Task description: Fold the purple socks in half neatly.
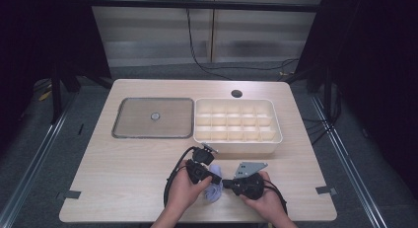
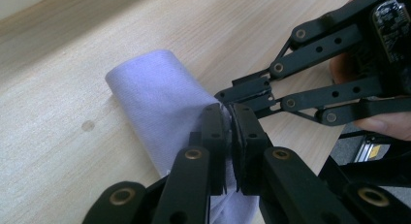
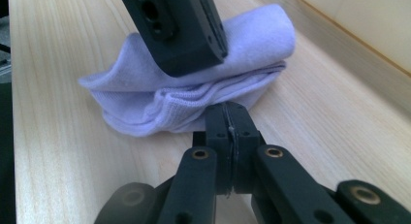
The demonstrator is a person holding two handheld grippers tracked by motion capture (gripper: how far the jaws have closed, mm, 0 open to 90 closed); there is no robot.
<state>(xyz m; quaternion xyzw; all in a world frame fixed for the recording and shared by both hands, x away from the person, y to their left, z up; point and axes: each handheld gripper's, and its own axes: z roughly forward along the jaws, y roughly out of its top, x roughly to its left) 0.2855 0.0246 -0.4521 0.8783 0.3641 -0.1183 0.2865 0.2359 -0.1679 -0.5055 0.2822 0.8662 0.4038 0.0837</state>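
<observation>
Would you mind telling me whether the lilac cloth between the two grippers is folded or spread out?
Folded. The lilac cloth lies bunched in stacked layers with a rounded fold at one end, covering little of the table.

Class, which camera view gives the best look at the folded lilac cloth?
The right gripper view: the lilac cloth shows its layered folds. The left gripper view shows its rolled end; the high view shows a small patch between the hands.
</observation>
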